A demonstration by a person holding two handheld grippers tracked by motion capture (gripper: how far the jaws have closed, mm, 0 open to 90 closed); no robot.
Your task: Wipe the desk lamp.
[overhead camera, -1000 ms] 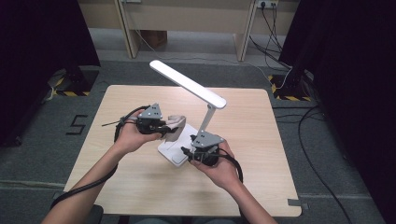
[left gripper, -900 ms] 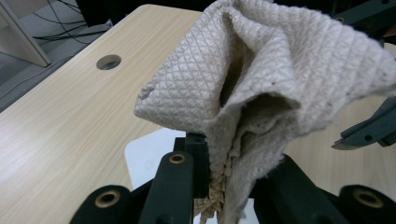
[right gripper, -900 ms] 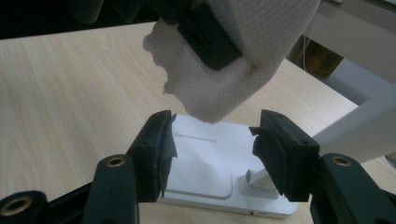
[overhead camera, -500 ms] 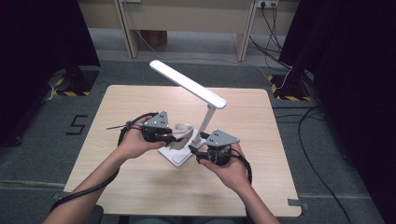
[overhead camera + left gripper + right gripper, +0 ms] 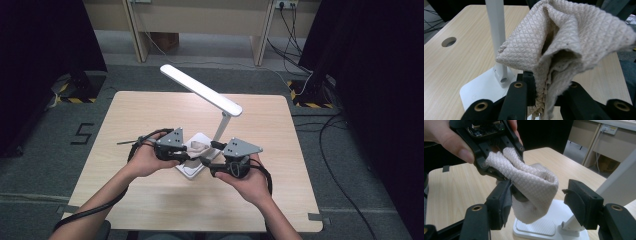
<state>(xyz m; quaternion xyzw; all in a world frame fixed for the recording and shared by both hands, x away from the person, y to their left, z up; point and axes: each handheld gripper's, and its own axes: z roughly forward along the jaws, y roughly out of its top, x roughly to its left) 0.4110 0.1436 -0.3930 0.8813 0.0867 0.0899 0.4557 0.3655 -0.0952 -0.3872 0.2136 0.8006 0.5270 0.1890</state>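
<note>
A crumpled beige waffle-weave cloth [image 5: 196, 147] hangs just above the white base [image 5: 192, 169] of a desk lamp [image 5: 200, 90]. My left gripper [image 5: 544, 87] is shut on the cloth [image 5: 564, 42], pinching its lower folds. In the right gripper view the left gripper [image 5: 499, 152] holds the cloth [image 5: 529, 185] from above. My right gripper [image 5: 540, 195] is open. Its jaws have just been opening: the cloth lies between them, against one pad and well apart from the other. In the high view the right gripper [image 5: 207, 159] faces the left gripper [image 5: 192, 152] across the lamp base.
The lamp's white post [image 5: 496, 32] rises from the base [image 5: 479, 90] just beyond the cloth. The wooden table [image 5: 150, 210] has a round cable hole [image 5: 449, 41]. Cables trail from both grippers, and dark curtains and floor cables surround the table.
The left gripper has carried the cloth a little to the right and nearer, over the lamp base. The right gripper has drawn back to the right and its jaws stand wider.
</note>
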